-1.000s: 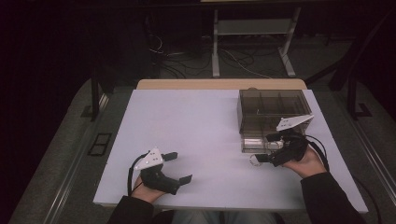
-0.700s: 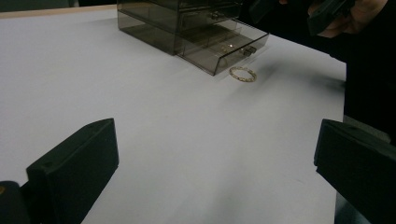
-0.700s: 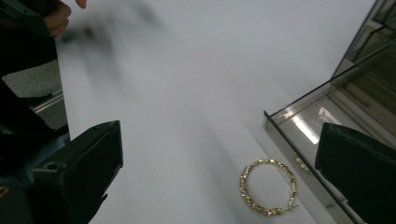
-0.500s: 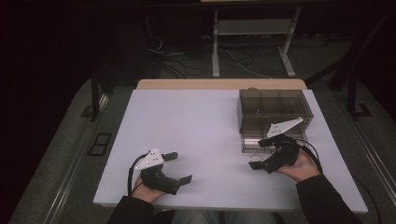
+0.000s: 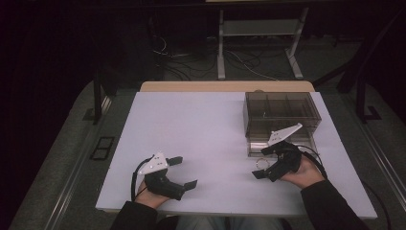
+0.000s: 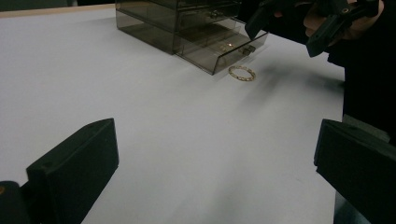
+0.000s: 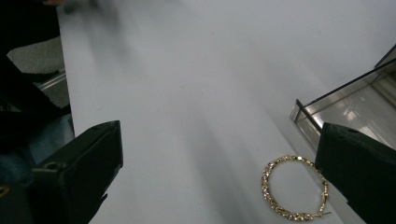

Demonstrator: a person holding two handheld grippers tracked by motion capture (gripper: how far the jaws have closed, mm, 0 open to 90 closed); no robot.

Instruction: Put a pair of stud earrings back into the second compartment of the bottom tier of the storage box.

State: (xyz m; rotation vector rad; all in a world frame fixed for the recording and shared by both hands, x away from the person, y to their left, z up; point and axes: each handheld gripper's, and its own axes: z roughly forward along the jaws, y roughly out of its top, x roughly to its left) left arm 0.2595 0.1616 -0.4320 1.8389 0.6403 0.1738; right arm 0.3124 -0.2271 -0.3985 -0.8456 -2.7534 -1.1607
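The gold bracelet [image 7: 295,188] is lying flat on the white surface [image 5: 206,129], lower right of the right gripper view, just beside the open drawer [image 6: 219,49]. The right gripper [image 5: 264,161] is hovering above, fingers wide; it should be lowering squarely, straddling one side of the ring. The left gripper [image 5: 184,171] is idling, fingers wide.

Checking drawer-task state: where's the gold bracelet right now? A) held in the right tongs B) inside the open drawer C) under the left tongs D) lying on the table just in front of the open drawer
D: the gold bracelet lies flat on the white table just outside the open drawer, and the right tongs are open with nothing in them.
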